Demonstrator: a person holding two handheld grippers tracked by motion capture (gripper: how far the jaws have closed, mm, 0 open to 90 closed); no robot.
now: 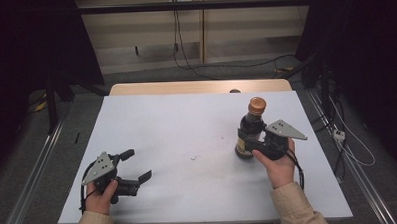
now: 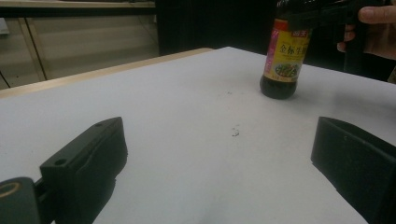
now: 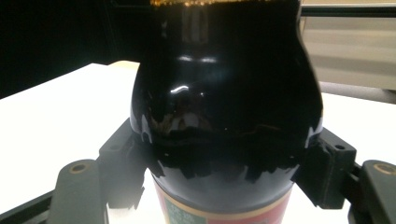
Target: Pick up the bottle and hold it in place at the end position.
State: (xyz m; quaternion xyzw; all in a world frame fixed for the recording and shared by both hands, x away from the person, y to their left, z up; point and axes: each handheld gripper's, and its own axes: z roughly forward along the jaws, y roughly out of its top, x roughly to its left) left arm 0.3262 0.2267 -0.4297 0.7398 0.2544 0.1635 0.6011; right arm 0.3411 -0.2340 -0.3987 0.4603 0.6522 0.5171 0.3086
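My right gripper point(image 1: 248, 138) is matt black plastic, clamped on a bottle point(image 3: 224, 107) of glossy dark glass or plastic, I cannot tell which, with bright highlights. Its label point(image 2: 286, 55) looks like shiny printed paper and the cap point(image 1: 257, 105) a smooth brown. I see the table point(image 1: 177, 127) as matt white, faintly smudged, with a pale wood edge point(image 1: 185, 87).

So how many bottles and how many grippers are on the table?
Bottle: 1, dark with an orange cap, standing upright.
Grippers: 2, the left gripper and the right gripper.
Total: 3
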